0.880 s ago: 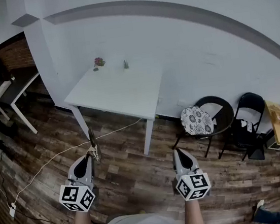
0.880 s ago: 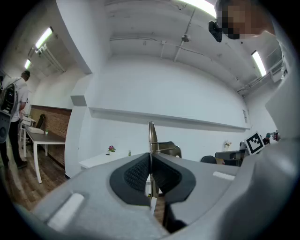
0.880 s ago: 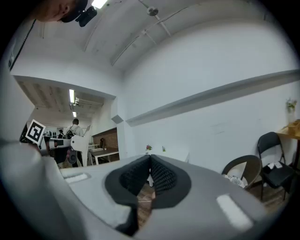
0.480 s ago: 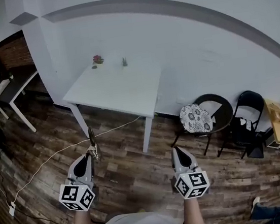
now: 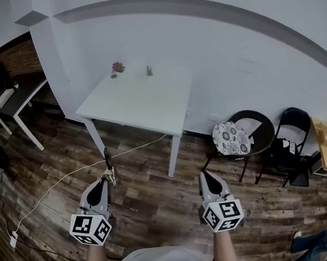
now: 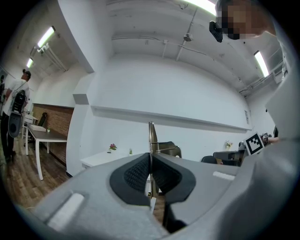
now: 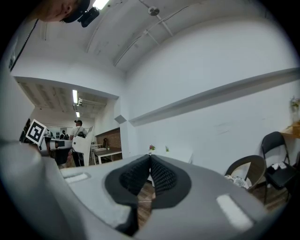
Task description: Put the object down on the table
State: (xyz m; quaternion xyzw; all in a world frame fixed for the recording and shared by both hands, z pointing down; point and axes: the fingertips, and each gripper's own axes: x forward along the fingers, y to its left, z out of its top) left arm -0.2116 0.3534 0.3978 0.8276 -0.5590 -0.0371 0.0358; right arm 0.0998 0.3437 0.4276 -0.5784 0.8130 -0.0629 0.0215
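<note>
A thin metal utensil stands upright between the jaws of my left gripper, which is shut on its lower end. In the left gripper view the utensil rises straight out of the left gripper. My right gripper is shut with nothing in it, and the right gripper shows its pads pressed together. Both hang over the wooden floor, short of the white table. That table carries two small plants at its far edge.
A round chair with a patterned cushion and a black folding chair stand at the right wall. A white cable runs across the floor under the left gripper. A second table stands far left, with a person beside it.
The head view has shifted slightly, so the table sits a little further right in frame. Both grippers keep their places and the utensil stays gripped.
</note>
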